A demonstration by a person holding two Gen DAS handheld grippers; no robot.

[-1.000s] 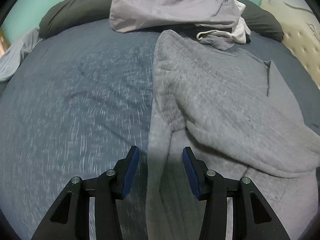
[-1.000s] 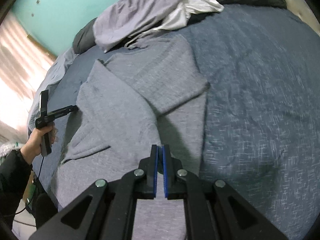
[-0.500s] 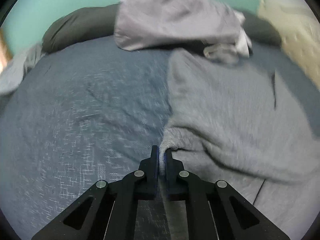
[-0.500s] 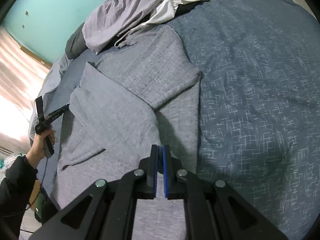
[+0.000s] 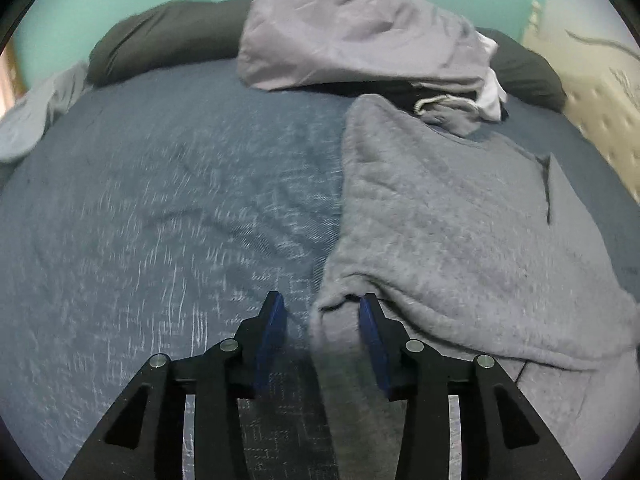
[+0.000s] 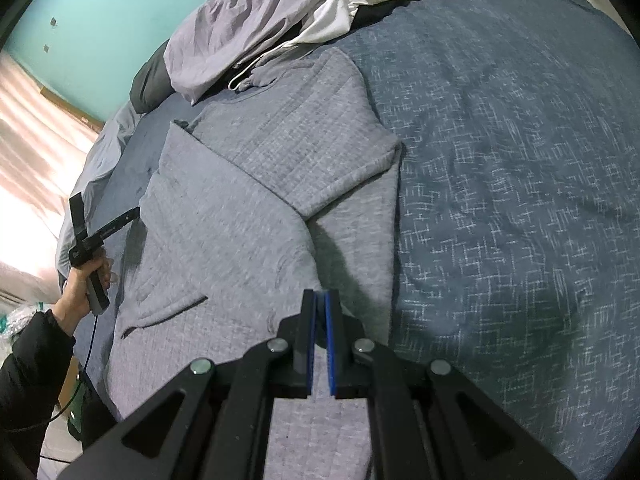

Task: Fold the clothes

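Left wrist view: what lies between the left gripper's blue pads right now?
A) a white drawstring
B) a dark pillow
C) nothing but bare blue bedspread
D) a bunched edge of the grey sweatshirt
D: the left gripper has its jaws opening, with a puckered fold of the grey sweatshirt lying between the pads, which stand clear of it.

Grey quilted sweatshirt (image 6: 248, 208) flat on bed, sleeves apparently folded inward.

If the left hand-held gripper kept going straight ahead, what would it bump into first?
Probably the grey sweater: the left hand-held gripper points down at its bunched edge, which lies between the opening jaws. The blue bed cover lies just beside it.
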